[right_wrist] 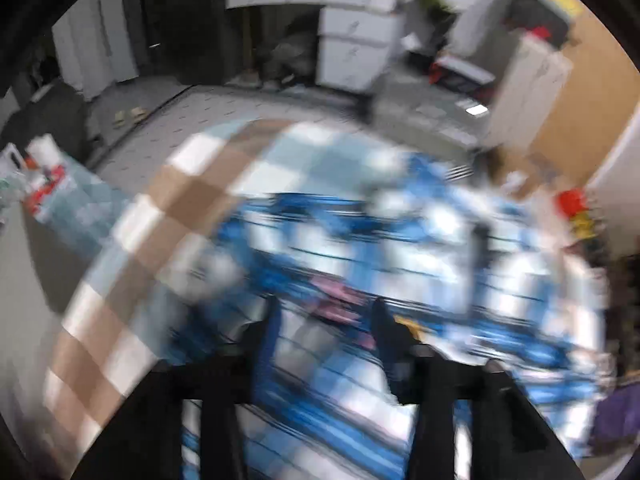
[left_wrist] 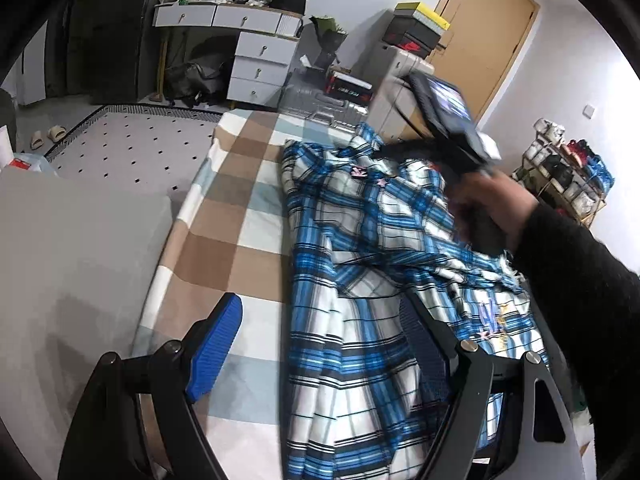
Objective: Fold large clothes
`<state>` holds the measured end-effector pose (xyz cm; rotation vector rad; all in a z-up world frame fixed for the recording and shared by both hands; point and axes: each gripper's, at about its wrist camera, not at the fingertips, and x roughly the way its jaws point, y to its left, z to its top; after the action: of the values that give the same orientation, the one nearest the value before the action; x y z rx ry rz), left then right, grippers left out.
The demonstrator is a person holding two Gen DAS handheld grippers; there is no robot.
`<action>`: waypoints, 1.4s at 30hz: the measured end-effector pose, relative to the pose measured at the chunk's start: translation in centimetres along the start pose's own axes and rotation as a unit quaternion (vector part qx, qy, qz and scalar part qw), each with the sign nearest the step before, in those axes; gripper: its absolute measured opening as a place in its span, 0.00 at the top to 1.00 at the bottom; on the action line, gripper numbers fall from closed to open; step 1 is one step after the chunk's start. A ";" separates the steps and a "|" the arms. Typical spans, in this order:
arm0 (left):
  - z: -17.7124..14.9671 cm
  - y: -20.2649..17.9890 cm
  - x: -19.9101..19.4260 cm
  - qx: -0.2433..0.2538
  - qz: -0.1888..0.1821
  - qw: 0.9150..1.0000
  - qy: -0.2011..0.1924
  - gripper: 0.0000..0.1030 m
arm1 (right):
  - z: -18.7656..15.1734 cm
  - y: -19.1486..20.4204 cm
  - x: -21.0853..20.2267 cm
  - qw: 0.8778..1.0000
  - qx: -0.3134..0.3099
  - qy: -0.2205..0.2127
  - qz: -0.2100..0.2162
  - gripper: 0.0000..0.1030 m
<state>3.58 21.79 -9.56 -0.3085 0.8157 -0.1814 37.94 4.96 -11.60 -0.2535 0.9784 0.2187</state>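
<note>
A blue, white and black plaid shirt (left_wrist: 360, 264) lies partly folded along the right side of a bed with a brown, white and pale blue checked cover (left_wrist: 224, 236). My left gripper (left_wrist: 324, 320) is open above the shirt's near end, its left finger over the cover and its right finger over the shirt. In the left wrist view my right gripper (left_wrist: 448, 120) is held by a hand above the shirt's far right part, blurred. The right wrist view is motion-blurred; my right gripper (right_wrist: 324, 312) stands open above the shirt (right_wrist: 400, 264), nothing between the fingers.
A grey surface (left_wrist: 80, 248) runs along the bed's left side. Beyond the bed stand a white drawer desk (left_wrist: 260, 60), suitcases with boxes (left_wrist: 400, 72) and a wooden door (left_wrist: 488, 28). A shoe rack (left_wrist: 560, 172) stands at right.
</note>
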 end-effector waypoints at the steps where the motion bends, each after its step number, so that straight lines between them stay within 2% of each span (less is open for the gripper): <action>1: -0.1 -0.4 -0.2 0.006 0.002 1.000 -0.006 0.25 | -0.9 -1.6 -0.3 1.000 0.000 0.001 -0.024 0.47; 3: -0.4 -1.6 -0.5 0.031 0.018 0.999 -0.018 0.25 | -3.1 -4.6 -0.1 0.997 0.023 0.038 -0.061 0.47; 5: -0.7 -2.4 -0.3 0.049 0.042 0.998 -0.023 0.25 | -4.8 -7.1 0.7 0.994 0.057 0.058 -0.075 0.47; 7: -1.0 -2.6 0.4 0.055 0.083 0.995 -0.016 0.25 | -6.3 -8.3 2.6 0.988 0.074 0.090 -0.100 0.48; 8: -1.1 -2.4 0.6 0.053 0.081 0.995 -0.012 0.25 | -6.8 -8.3 3.4 0.984 0.075 0.108 -0.117 0.48; 9: -1.2 -2.3 0.9 0.051 0.075 0.996 -0.008 0.25 | -7.9 -8.6 4.5 0.975 0.075 0.147 -0.147 0.48; 10: -1.3 -2.2 1.1 0.049 0.071 0.996 -0.005 0.25 | -8.7 -8.7 6.0 0.969 0.076 0.172 -0.158 0.46; 11: -1.3 -2.1 1.3 0.050 0.069 0.996 -0.004 0.25 | -8.8 -8.8 5.6 0.975 0.081 0.130 -0.158 0.44; 14: -1.4 -1.8 1.6 0.050 0.091 0.995 -0.008 0.25 | -9.6 -9.4 6.1 0.979 0.077 0.122 -0.143 0.46; 15: -1.3 -1.8 1.6 0.048 0.096 0.994 -0.007 0.25 | -9.9 -9.7 5.5 0.982 0.082 0.118 -0.126 0.47; 18: -1.0 -1.3 1.5 0.029 0.087 0.996 -0.005 0.25 | -11.1 -9.5 2.4 0.992 0.082 0.070 -0.064 0.45; 20: -0.8 -1.3 1.3 0.025 0.083 0.996 -0.012 0.25 | -12.1 -8.7 1.0 0.997 0.060 0.046 -0.018 0.41; 21: -0.8 -1.4 1.2 0.025 0.082 0.996 -0.014 0.25 | -12.8 -8.1 0.6 0.998 0.045 0.038 -0.006 0.35; 23: -0.7 -1.7 1.0 0.031 0.082 0.996 -0.019 0.25 | -13.9 -6.9 1.4 0.999 0.029 0.045 0.006 0.34; 25: -0.7 -2.1 0.9 0.036 0.080 0.996 -0.025 0.25 | -14.9 -6.5 3.0 0.997 0.033 0.070 0.021 0.36; 26: -0.8 -2.2 0.9 0.038 0.080 0.996 -0.027 0.25 | -15.1 -6.1 4.0 0.996 0.031 0.083 0.015 0.36; 28: -0.9 -2.4 0.9 0.038 0.080 0.996 -0.028 0.25 | -15.4 -6.0 4.9 0.996 0.044 0.080 -0.007 0.27; 31: -0.9 -2.3 1.5 0.039 0.087 0.995 -0.016 0.25 | -14.8 -7.4 5.9 0.986 0.102 0.131 -0.003 0.29; 33: -0.8 -2.1 1.8 0.033 0.085 0.996 -0.012 0.25 | -13.9 -7.7 5.3 0.990 0.089 0.106 -0.010 0.30; 35: -0.8 -2.0 1.8 0.029 0.084 0.996 -0.009 0.25 | -13.1 -8.2 4.7 0.994 0.065 0.077 -0.047 0.28; 36: -0.8 -1.9 1.8 0.027 0.082 0.996 -0.008 0.25 | -13.0 -9.1 4.7 0.992 0.064 0.076 -0.076 0.28; 38: -0.8 -1.9 1.6 0.025 0.079 0.996 -0.012 0.25 | -13.9 -12.0 5.6 0.982 0.104 0.111 -0.110 0.28; 40: -0.8 -1.8 1.1 0.023 0.076 0.996 -0.029 0.25 | -15.6 -15.2 5.6 0.969 0.180 0.138 -0.095 0.30; 42: -0.7 -1.9 0.5 0.024 0.071 0.996 -0.047 0.25 | -17.7 -17.7 5.7 0.959 0.213 0.145 -0.114 0.28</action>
<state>3.30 19.70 -9.73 -0.2121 0.7355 -0.0532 32.28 -16.90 -23.83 0.0018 1.2494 -0.2484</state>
